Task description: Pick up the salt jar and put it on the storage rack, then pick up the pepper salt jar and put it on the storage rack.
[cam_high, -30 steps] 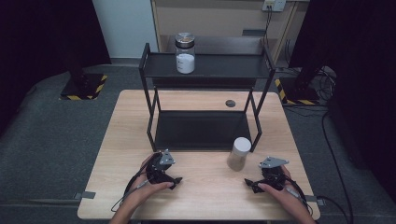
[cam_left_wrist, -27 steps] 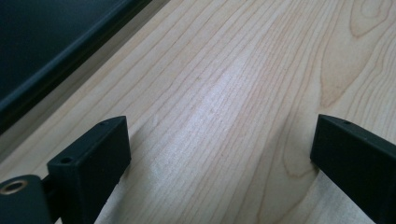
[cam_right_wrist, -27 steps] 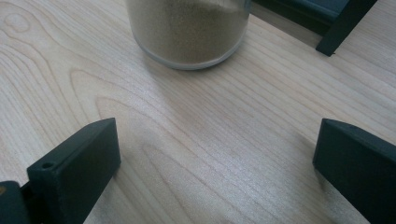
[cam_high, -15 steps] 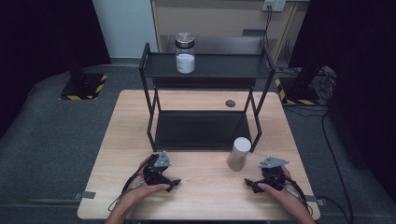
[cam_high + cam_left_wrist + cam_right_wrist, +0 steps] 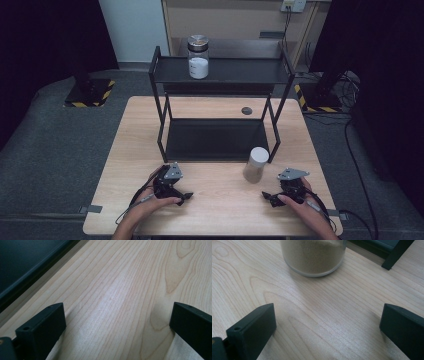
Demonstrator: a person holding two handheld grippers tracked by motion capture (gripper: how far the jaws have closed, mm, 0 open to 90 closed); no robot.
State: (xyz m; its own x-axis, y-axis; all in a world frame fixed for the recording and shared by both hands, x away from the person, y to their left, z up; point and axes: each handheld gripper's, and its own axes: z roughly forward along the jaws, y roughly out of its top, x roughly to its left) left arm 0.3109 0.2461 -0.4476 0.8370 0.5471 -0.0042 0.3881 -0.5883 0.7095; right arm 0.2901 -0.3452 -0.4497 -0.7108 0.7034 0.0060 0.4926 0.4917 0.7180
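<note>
Nothing grasped yet. Brown-filled jar (image 5: 256, 164) stands on the counter (image 5: 220, 200) just ahead of the right hand-held gripper (image 5: 270, 197), jaws spread, empty. Left hand-held gripper (image 5: 184, 196) likewise released. Pickup remains.

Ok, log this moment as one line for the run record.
left gripper: open, empty, on table | right gripper: open, empty, facing brown-filled jar | jar: upright, untouched, beside rack
</note>
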